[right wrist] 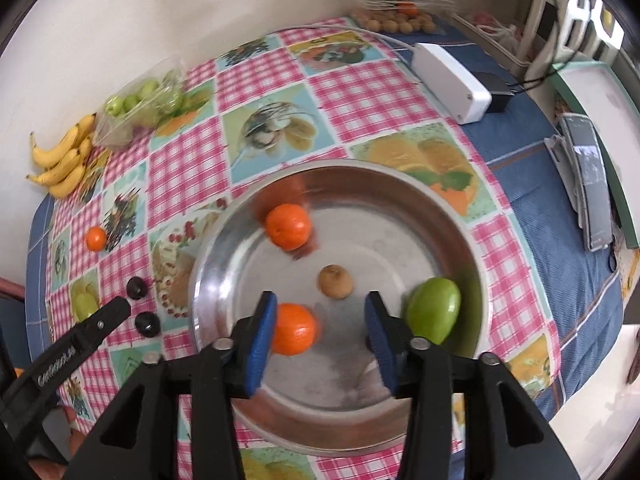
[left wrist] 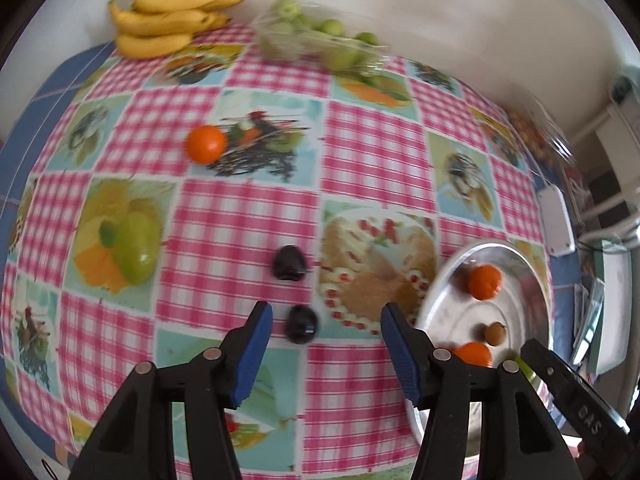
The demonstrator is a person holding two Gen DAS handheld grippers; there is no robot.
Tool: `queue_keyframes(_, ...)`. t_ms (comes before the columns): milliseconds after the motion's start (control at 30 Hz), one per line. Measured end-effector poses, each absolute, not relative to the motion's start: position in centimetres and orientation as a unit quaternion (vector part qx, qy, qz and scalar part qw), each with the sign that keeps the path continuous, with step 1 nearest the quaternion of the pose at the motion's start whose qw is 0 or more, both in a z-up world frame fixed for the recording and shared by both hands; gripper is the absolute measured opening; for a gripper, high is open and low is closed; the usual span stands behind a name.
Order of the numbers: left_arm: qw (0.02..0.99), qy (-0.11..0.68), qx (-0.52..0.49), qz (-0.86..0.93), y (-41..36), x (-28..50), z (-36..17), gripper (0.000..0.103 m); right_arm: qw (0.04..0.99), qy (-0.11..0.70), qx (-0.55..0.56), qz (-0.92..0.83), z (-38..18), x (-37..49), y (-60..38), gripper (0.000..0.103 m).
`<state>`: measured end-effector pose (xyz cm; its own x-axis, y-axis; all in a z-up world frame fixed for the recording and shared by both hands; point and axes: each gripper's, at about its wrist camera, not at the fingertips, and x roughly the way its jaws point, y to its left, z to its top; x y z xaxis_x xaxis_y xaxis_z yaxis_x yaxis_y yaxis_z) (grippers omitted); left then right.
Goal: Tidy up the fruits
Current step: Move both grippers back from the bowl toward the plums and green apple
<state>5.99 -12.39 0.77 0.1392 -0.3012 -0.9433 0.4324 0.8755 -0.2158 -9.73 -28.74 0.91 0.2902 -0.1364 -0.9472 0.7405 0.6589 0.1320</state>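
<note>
- Left gripper (left wrist: 326, 322) hangs over the checked tablecloth (left wrist: 248, 216), pointing steeply down, jaws apart and nothing pressed between the blue pads (left wrist: 256, 344).
- A dark plum (left wrist: 301, 324) sits on the cloth in the gap between those pads, nearer the left pad, clear of both.
- A second dark plum (left wrist: 289, 262) lies just beyond it, also loose on the cloth.
- Further back, a lone tangerine (left wrist: 205, 143) rests on a printed square, well apart from the plums.
- Against the wall: a bunch of bananas (left wrist: 168, 20), and beside it a clear bag of green fruit (left wrist: 316, 38).
- Right gripper (right wrist: 320, 320) is above the steel bowl (right wrist: 452, 216), jaws parted and gripping nothing.
- An orange tangerine (right wrist: 294, 329) lies on the bowl floor just beside the left blue pad (right wrist: 262, 340); whether it touches that pad, I cannot tell.
- Another tangerine (right wrist: 288, 226) sits toward the far side of the bowl, blurred.
- A small brown fruit (right wrist: 335, 281) sits near the middle of the bowl.
- A green fruit (right wrist: 434, 310) rests against the bowl's right wall, just outside the right pad.
- In the right wrist view the other gripper's black tip reaches in at lower left, near the two plums.
- A white box (right wrist: 452, 80) lies on the blue cloth (right wrist: 560, 248) beyond the bowl, and a phone (right wrist: 592, 184) lies at the right edge.
</note>
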Motion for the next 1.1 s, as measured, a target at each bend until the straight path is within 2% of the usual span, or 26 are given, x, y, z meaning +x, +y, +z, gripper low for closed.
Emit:
queue_keyframes(100,0.752,0.614,0.045,-0.234,-11.4,6.7,0.5,0.060,0.753,0.524,0.280,-0.283,0.9,-8.9,-27.8,0.053)
queue_keyframes(167,0.753,0.617,0.043,-0.227,-10.9,7.0,0.3,0.061,0.753,0.527,0.277,-0.280,0.8,-8.5,-27.4,0.063)
queue_keyframes(333,0.755,0.617,0.051,-0.216,-10.5,7.4,0.1,0.068,0.753,0.534,0.274,-0.271,0.3,-7.7,-26.9,0.079)
queue_keyframes(467,0.757,0.616,0.057,-0.211,-10.6,7.4,-0.2,0.082,0.749,0.539,0.282,-0.263,-0.2,-7.6,-26.9,0.081)
queue_keyframes(567,0.760,0.612,0.064,-0.209,-10.7,7.4,-0.3,0.087,0.745,0.541,0.287,-0.264,-0.6,-7.7,-27.0,0.083)
queue_keyframes(667,0.765,0.607,0.067,-0.204,-10.7,7.5,-0.3,0.100,0.746,0.539,0.285,-0.266,-0.6,-7.7,-27.0,0.092)
queue_keyframes(700,0.767,0.605,0.068,-0.203,-10.6,7.5,-0.3,0.102,0.747,0.538,0.284,-0.266,-0.6,-7.7,-27.0,0.093)
queue_keyframes(900,0.769,0.602,0.072,-0.200,-10.4,7.7,-0.6,0.103,0.758,0.533,0.265,-0.267,-0.5,-7.3,-26.7,0.094)
queue_keyframes(967,0.770,0.601,0.072,-0.200,-10.3,7.8,-0.7,0.103,0.762,0.531,0.261,-0.264,-0.5,-7.2,-26.7,0.102)
queue_keyframes(1100,0.770,0.602,0.070,-0.199,-10.2,8.0,-0.9,0.103,0.769,0.521,0.262,-0.260,-0.4,-7.0,-26.6,0.102)
